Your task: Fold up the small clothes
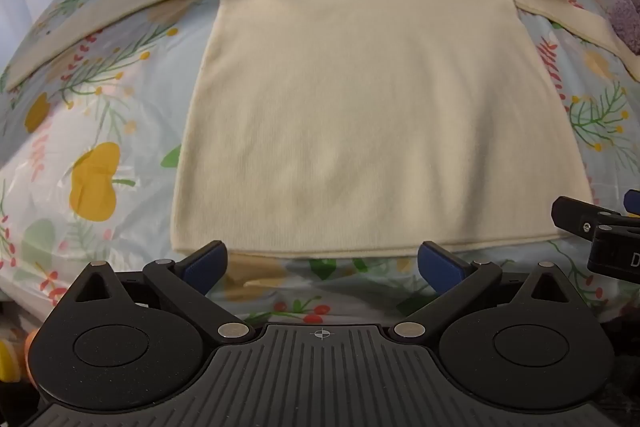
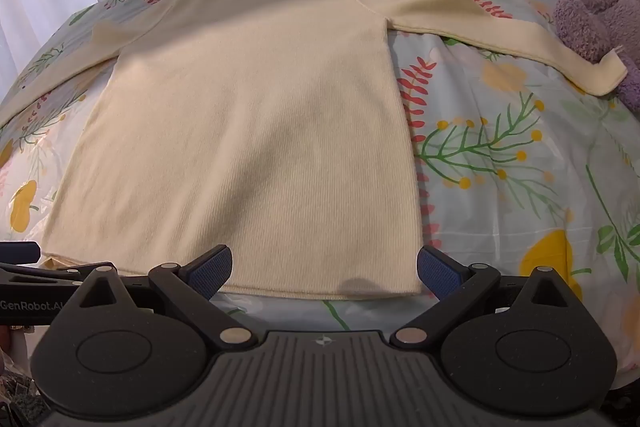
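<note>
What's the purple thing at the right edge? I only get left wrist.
Observer: A purple plush toy, lying on the floral sheet.
Operator: Where does the right sleeve end?
Observer: Its cuff rests against the toy.
Operator: Is the right hand-held gripper open?
Observer: Yes. The right hand-held gripper is open, fingers spread at the sweater hem, near its right corner.

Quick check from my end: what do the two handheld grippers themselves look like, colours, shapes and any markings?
Both match: the left gripper and right gripper have matte black bodies with ribbed centre plates, two round housings, silver pivot pins and angled black linkages ending in blue textured pads. A small crosshair mark sits on each centre plate. The left gripper's side reads "GenRobot.AI", partly cut off. No cables or sleeves show.
</note>
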The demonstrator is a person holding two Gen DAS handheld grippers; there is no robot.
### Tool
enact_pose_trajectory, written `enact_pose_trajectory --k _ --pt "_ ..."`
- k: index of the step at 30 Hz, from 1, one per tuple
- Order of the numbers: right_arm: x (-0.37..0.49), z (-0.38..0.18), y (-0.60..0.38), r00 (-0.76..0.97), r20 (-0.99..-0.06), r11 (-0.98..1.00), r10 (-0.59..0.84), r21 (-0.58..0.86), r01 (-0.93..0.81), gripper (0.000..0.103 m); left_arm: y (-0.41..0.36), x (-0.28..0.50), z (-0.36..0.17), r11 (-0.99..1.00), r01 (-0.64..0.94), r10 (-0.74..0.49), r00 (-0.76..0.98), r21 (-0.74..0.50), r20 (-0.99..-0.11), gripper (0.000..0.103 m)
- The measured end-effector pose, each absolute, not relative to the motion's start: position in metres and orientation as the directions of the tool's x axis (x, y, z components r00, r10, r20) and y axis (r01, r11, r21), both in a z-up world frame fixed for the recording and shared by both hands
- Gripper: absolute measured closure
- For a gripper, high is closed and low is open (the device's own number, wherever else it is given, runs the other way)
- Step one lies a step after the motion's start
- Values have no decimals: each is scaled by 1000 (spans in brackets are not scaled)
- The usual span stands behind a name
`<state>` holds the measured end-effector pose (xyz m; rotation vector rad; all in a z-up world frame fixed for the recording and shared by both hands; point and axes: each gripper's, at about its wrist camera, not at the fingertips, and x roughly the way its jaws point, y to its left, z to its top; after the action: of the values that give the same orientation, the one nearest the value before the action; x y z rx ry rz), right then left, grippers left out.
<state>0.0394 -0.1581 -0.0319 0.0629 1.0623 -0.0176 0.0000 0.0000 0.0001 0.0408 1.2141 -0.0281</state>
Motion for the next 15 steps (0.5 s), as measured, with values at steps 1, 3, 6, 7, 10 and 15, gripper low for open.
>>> enact_pose_trajectory --k 1,3,6,7,10,15 --pt "39 -32 -158 487 -873 998 16 43 44 4 0 0 0 999 45 -2 348 15 -937 0" --pt "39 -32 -158 487 -873 998 14 40 43 4 0 0 0 999 45 -4 346 12 -938 0" --pt "39 -32 -158 484 -875 998 15 40 40 4 0 0 0 999 47 -5 342 11 -940 0" --pt "40 -32 -158 483 -876 999 15 38 39 4 -1 0 0 999 48 -5 341 12 -940 0" --pt "41 -32 -158 481 -876 999 16 37 35 4 -2 0 1 999 47 -6 339 10 -941 0" --pt "41 -32 -156 479 -878 999 17 35 29 4 -1 1 0 999 45 -4 339 12 -941 0"
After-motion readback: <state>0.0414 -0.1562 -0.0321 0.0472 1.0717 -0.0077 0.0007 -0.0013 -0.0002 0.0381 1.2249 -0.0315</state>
